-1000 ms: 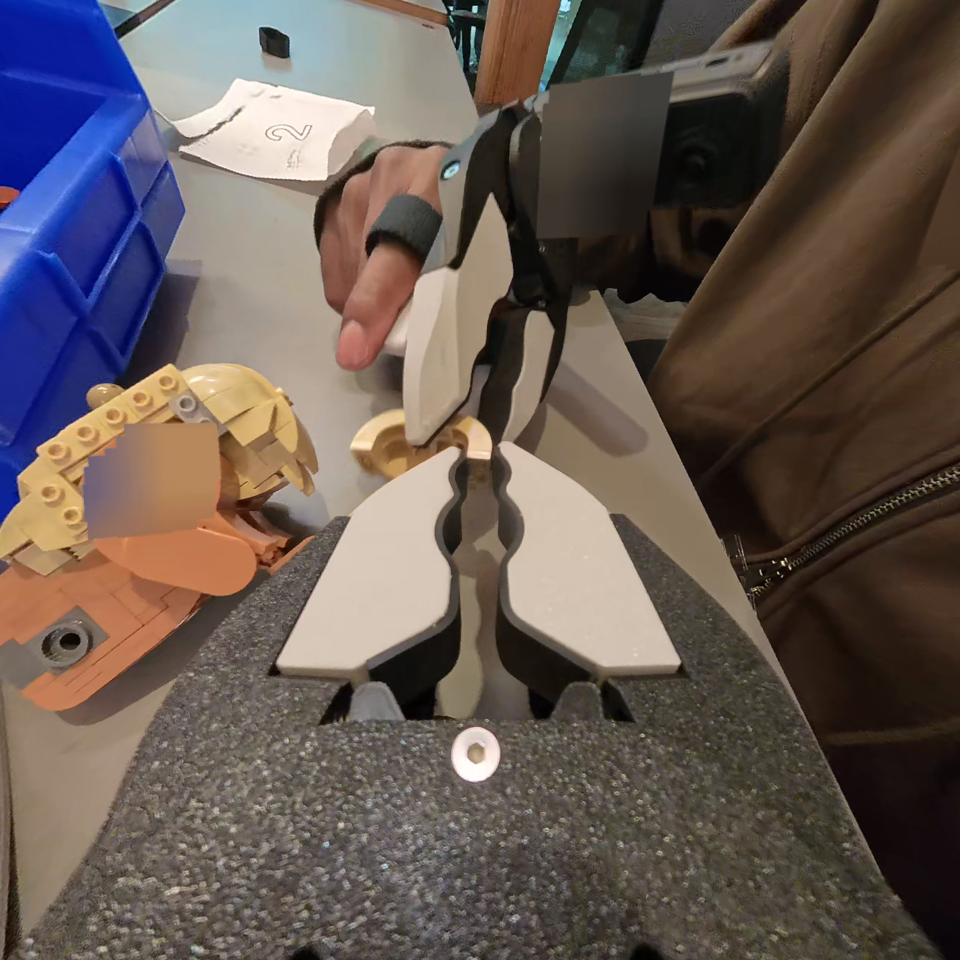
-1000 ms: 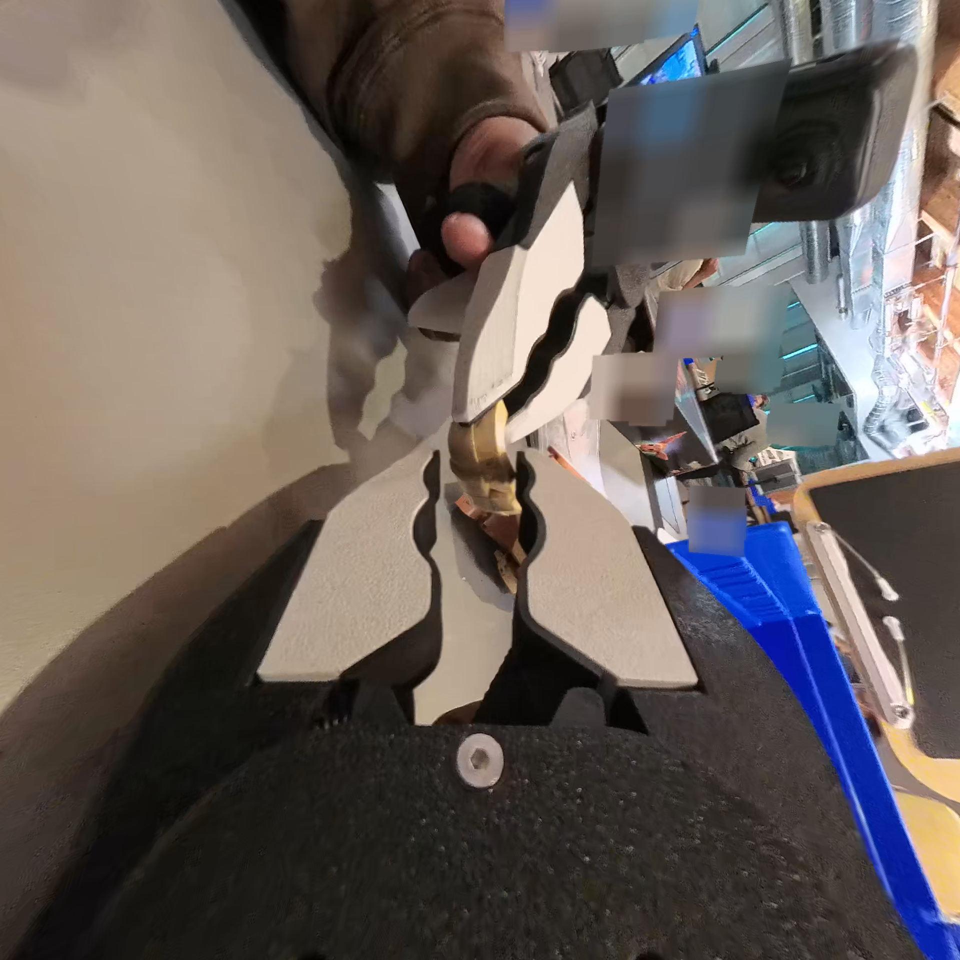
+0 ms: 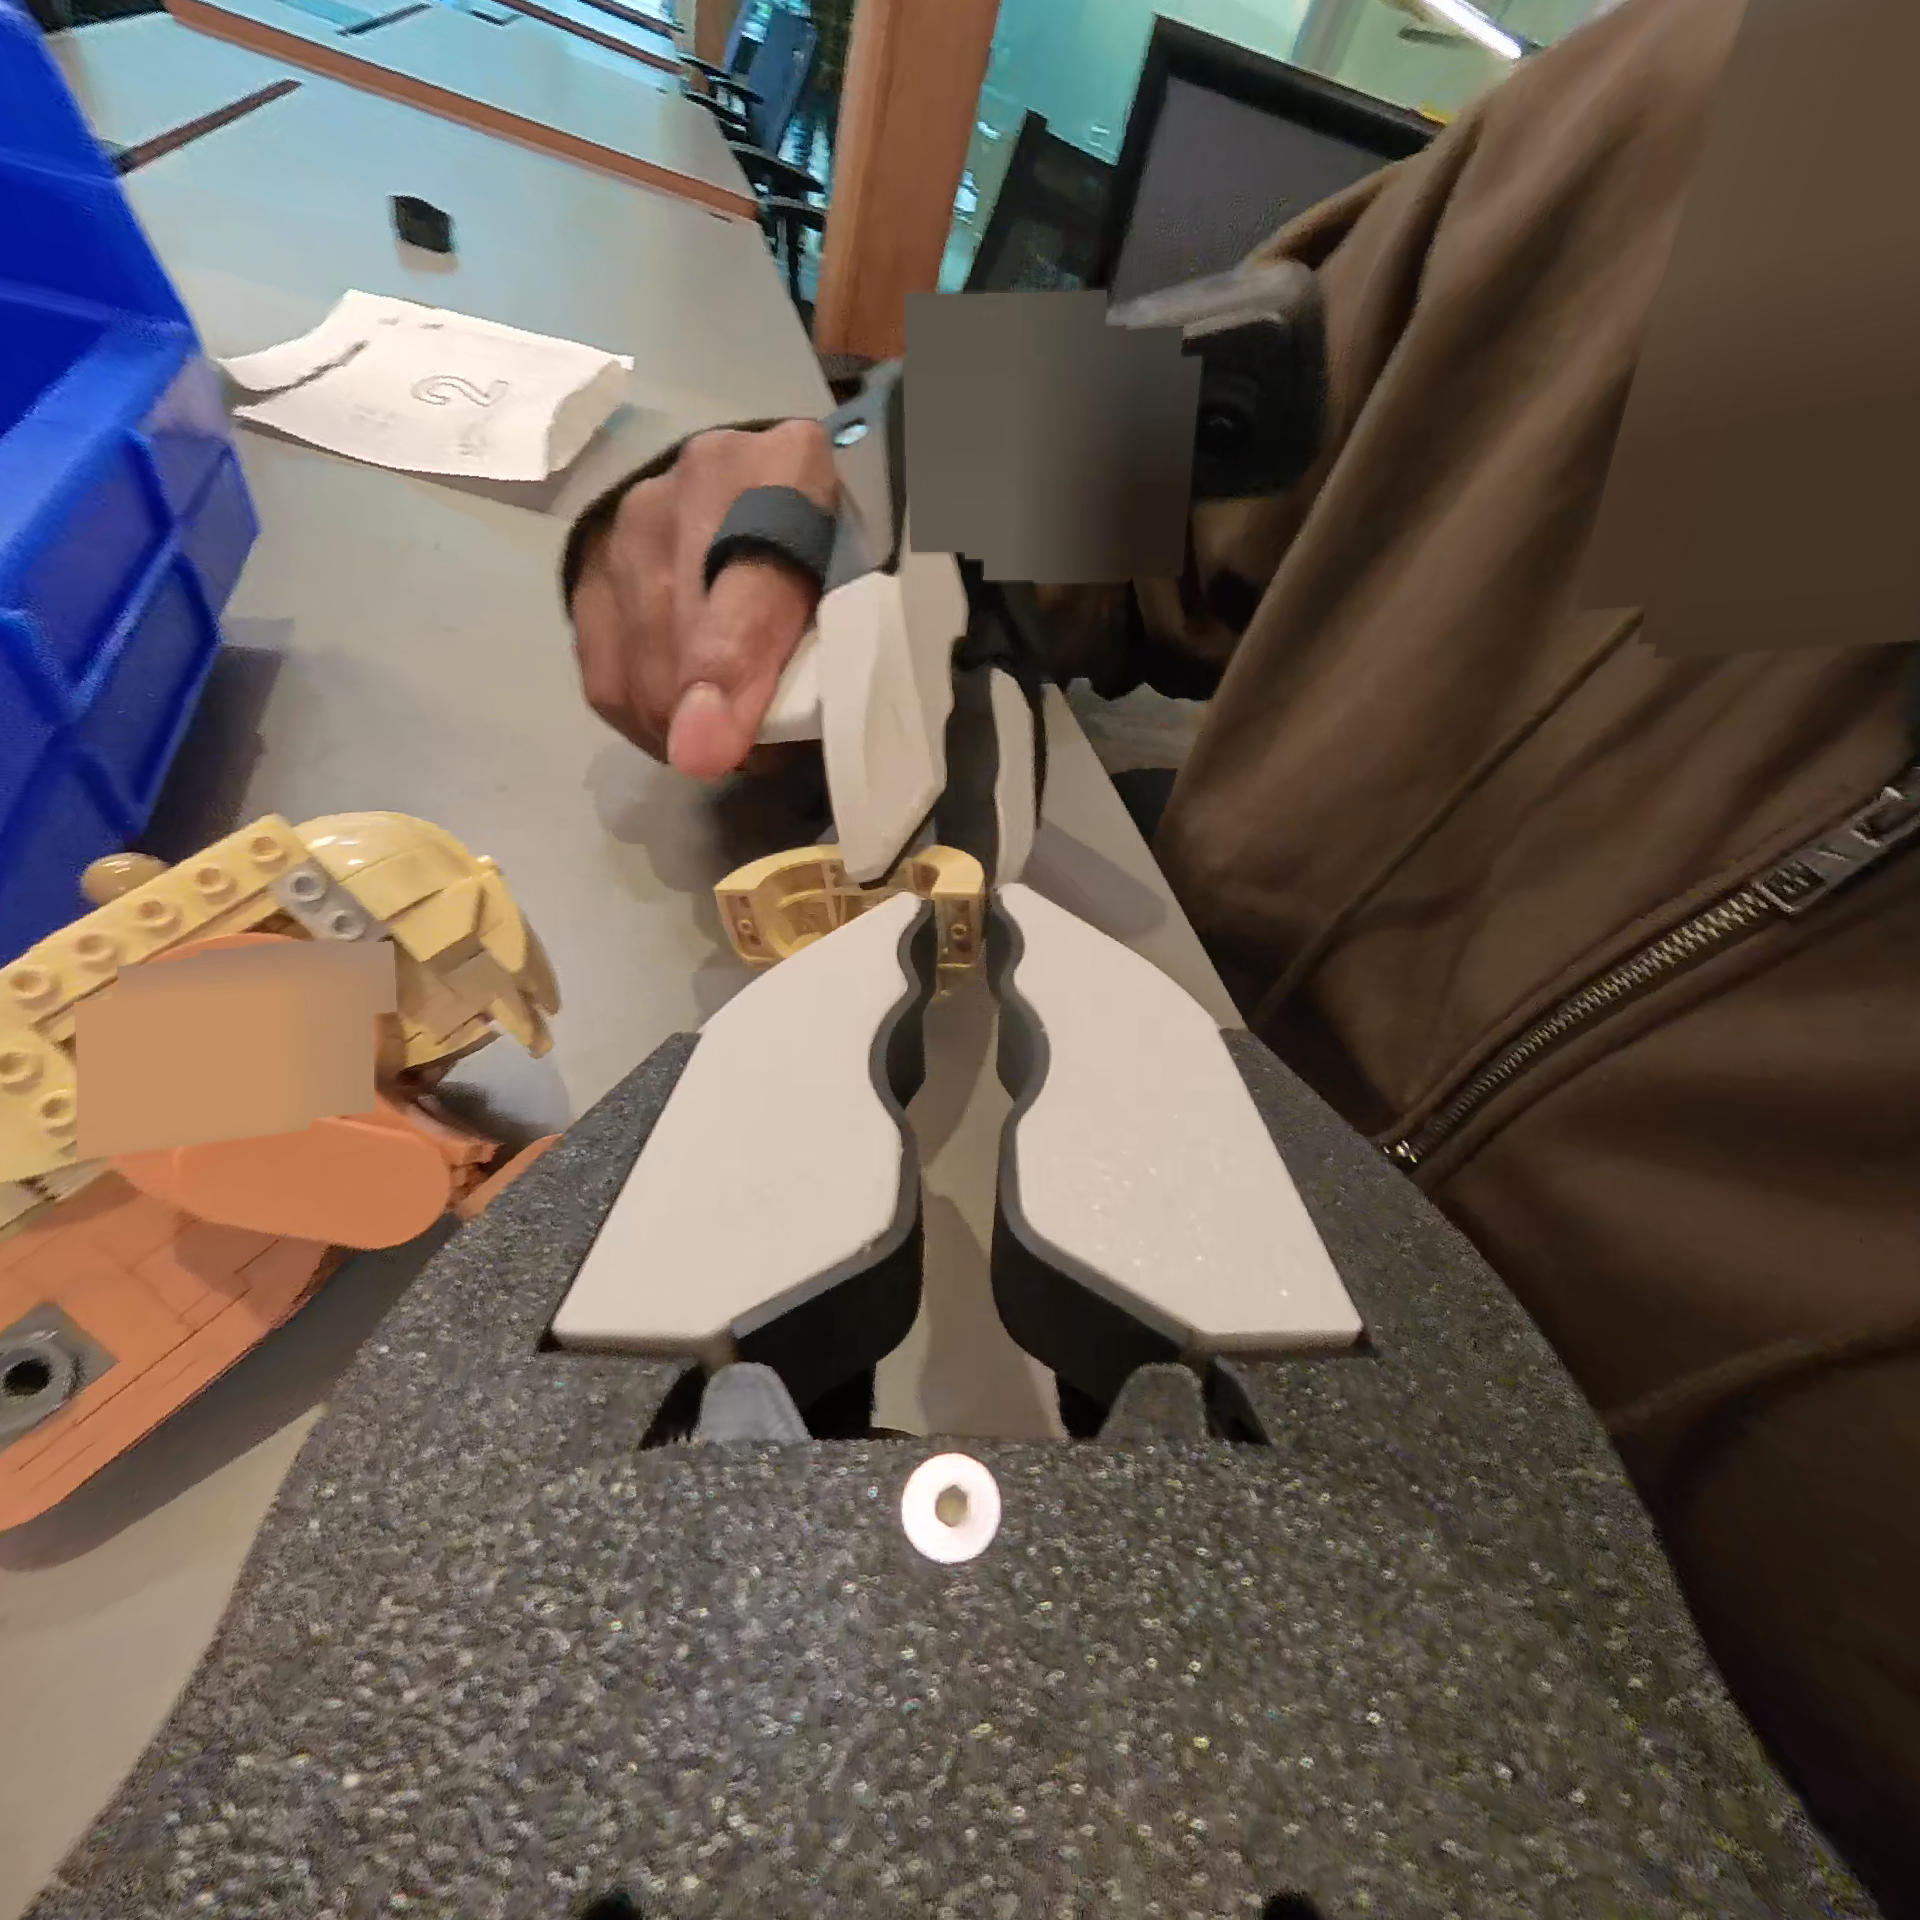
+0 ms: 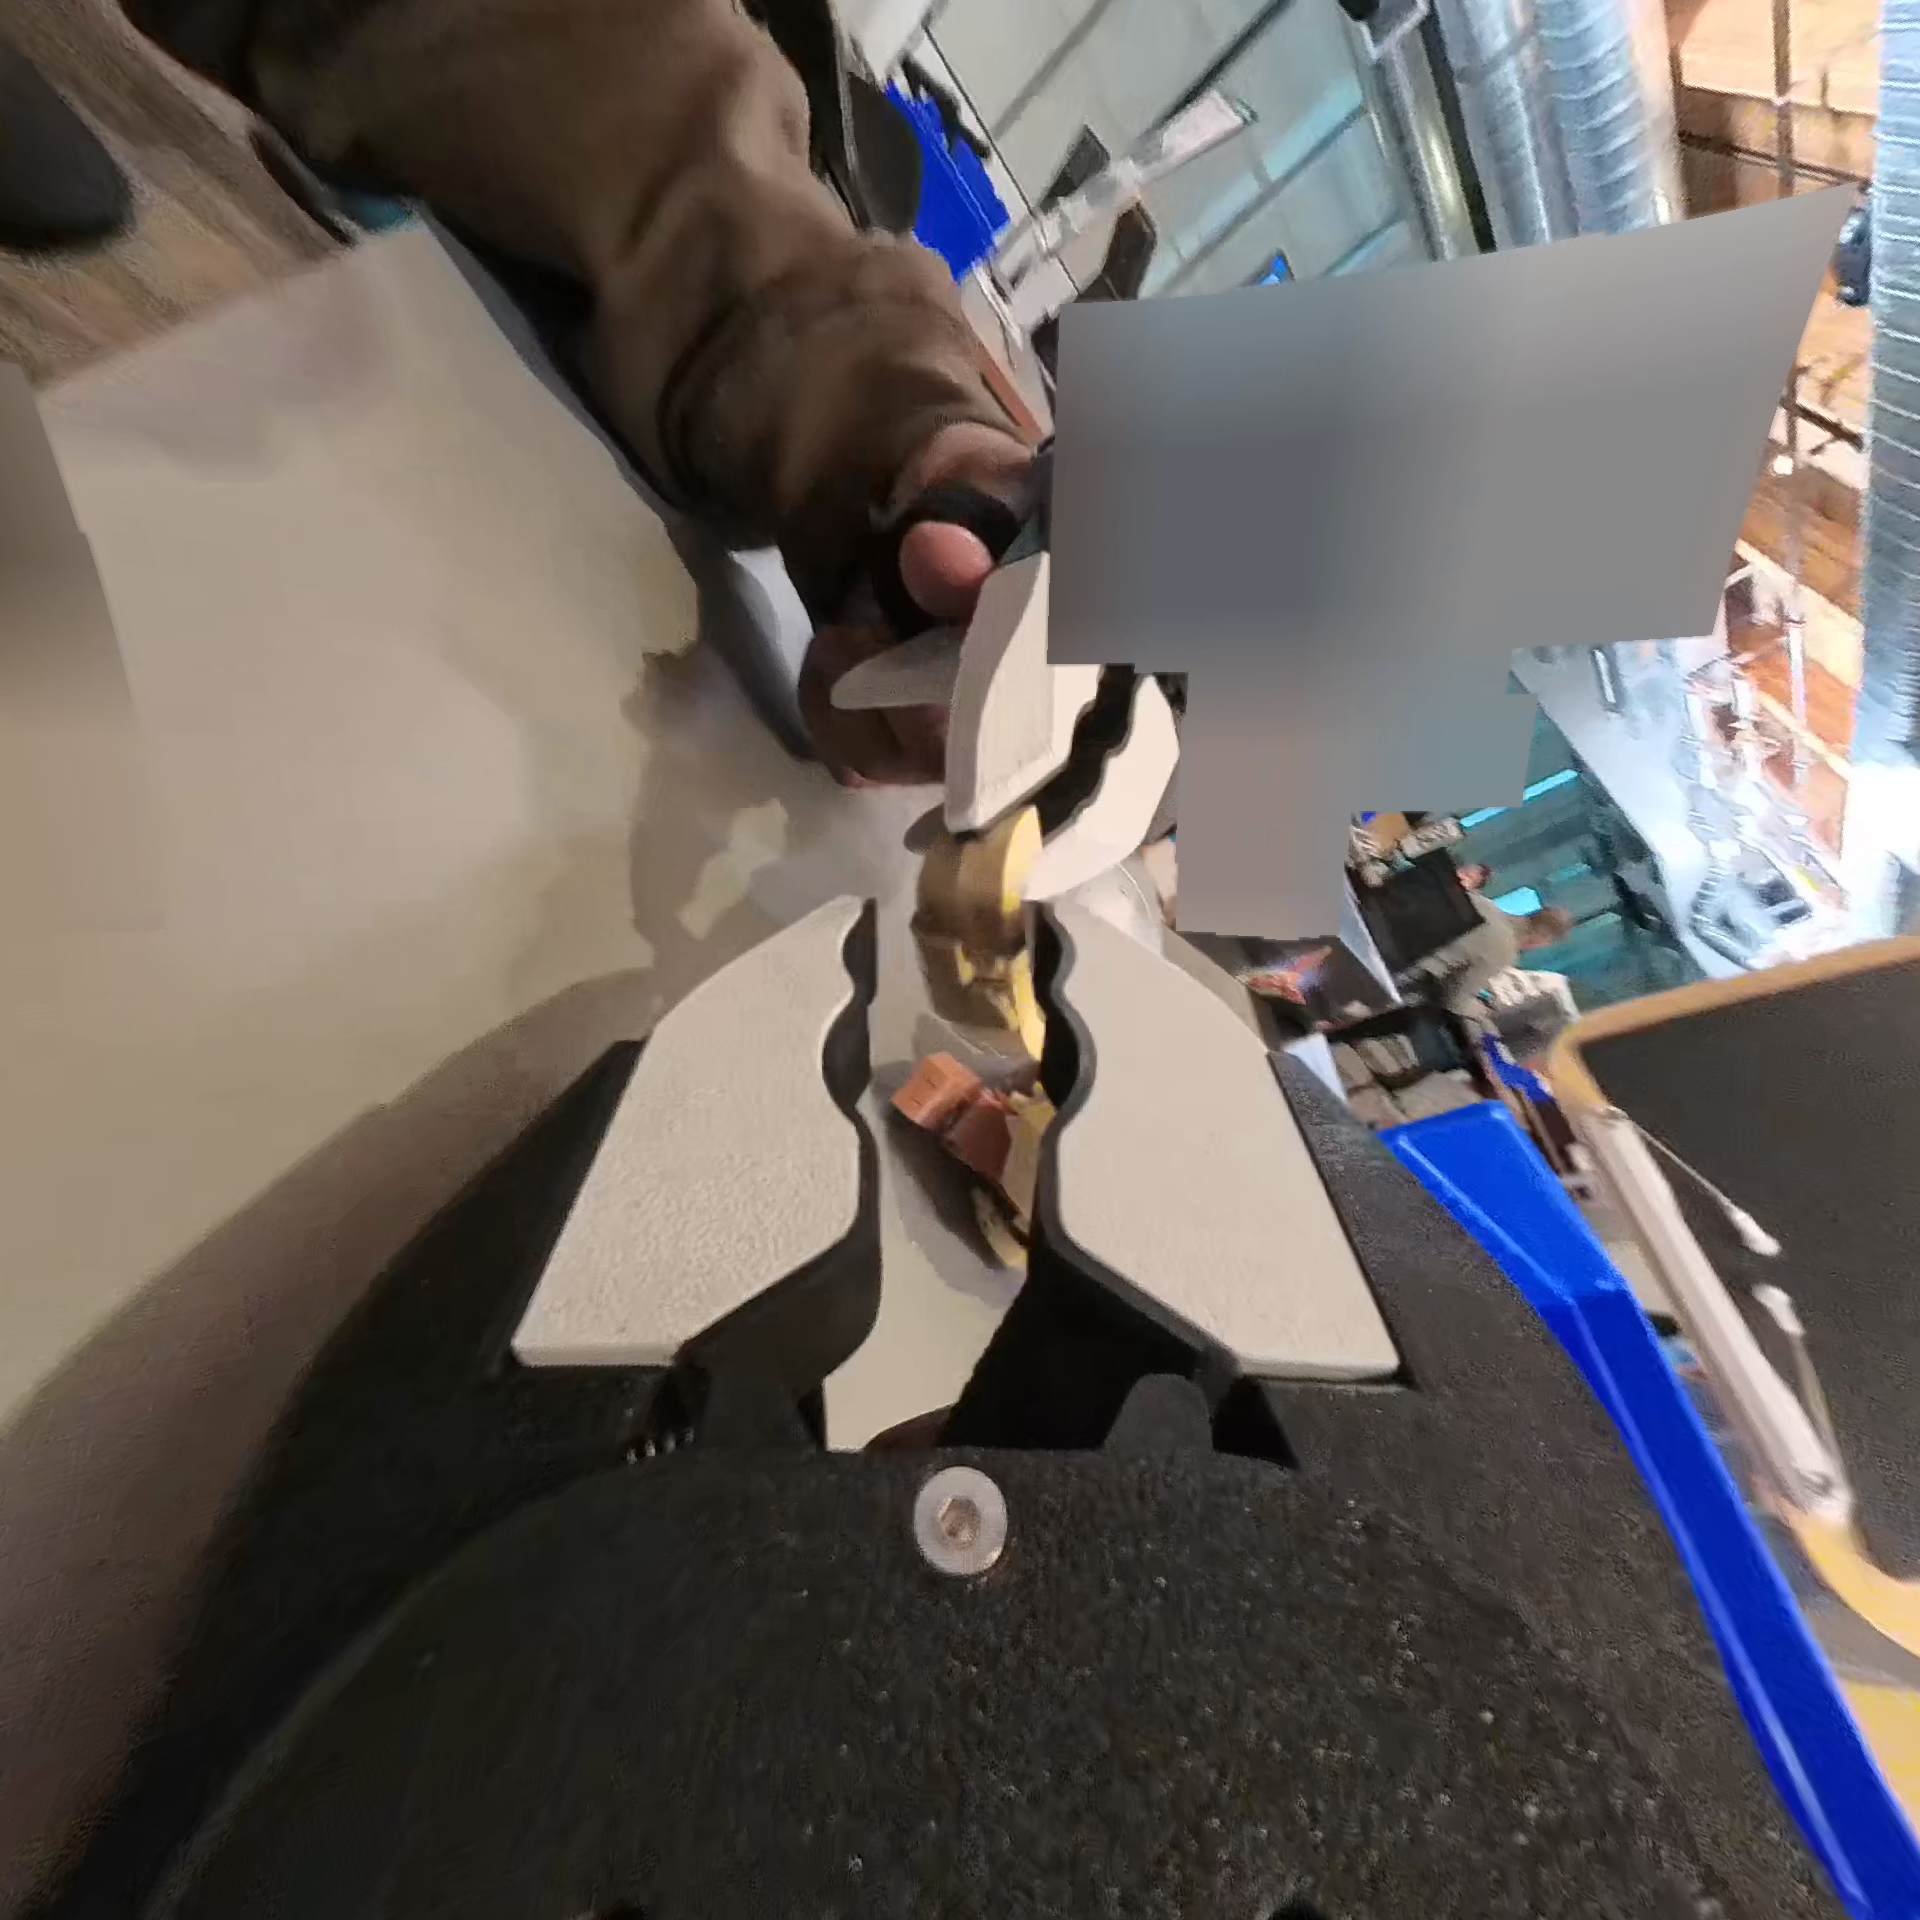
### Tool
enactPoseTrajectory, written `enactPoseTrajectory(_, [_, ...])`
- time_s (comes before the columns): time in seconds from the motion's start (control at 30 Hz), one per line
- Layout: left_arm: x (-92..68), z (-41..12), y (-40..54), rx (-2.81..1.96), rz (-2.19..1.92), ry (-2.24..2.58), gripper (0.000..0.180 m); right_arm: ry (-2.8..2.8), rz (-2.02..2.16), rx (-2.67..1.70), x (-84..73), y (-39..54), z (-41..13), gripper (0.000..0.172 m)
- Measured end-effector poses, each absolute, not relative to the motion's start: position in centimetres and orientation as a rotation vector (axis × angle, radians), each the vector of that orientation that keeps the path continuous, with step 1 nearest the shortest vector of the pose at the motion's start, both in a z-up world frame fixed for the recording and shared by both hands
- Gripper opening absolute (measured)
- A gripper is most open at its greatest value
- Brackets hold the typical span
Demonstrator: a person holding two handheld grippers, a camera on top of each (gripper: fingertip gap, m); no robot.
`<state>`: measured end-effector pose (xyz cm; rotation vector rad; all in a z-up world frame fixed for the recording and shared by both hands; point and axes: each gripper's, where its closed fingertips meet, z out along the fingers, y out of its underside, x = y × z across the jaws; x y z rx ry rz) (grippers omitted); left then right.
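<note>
My left gripper (image 3: 961,904) is shut on one end of a tan curved brick piece (image 3: 800,904) just above the grey table (image 3: 468,644). The piece's hollow underside faces the left wrist view. My right gripper (image 3: 940,852) comes down from above and straddles the same piece. In the right wrist view the piece (image 4: 971,977) stands between my right gripper's (image 4: 956,914) fingers: it lies against the right finger, with a gap to the left finger (image 4: 748,1091), so this gripper is open. The left gripper (image 4: 1013,847) pinches the piece's far end there.
A tan and orange brick model (image 3: 260,1039) lies left of the grippers, and also shows in the right wrist view (image 4: 956,1112). A blue bin (image 3: 94,520) stands at far left. A white paper (image 3: 436,400) and a small black object (image 3: 421,223) lie farther back. A person's brown jacket (image 3: 1558,831) fills the right. My left and right fingertips are right by each other.
Both grippers stay at the tan piece. The piece has tipped a little, so more of its underside shows in the left wrist view. The left grasp holds.
</note>
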<state>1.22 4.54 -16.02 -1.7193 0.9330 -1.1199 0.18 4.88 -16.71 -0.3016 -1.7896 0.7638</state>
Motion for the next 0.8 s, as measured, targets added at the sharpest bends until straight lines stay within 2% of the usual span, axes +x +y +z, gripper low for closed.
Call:
enactPoseTrajectory(0.1, [0.9,-16.0,5.4,-1.736,-1.096,0.866,0.009,-1.756,0.631,-0.34,-0.7,5.6,-16.7,0.03])
enactPoseTrajectory(0.2, [0.7,-16.3,5.9,-1.756,-1.08,0.837,0.009,-1.742,0.547,-0.371,-1.2,6.2,-17.0,0.022])
enactPoseTrajectory(0.5, [2.1,-16.3,3.5,-1.716,-1.233,0.956,0.008,-1.832,0.834,-0.292,0.6,3.9,-16.9,0.02])
enactPoseTrajectory(0.8, [2.7,-16.2,2.4,-1.686,-1.311,1.008,0.008,-1.877,0.95,-0.255,1.5,2.8,-16.8,0.019])
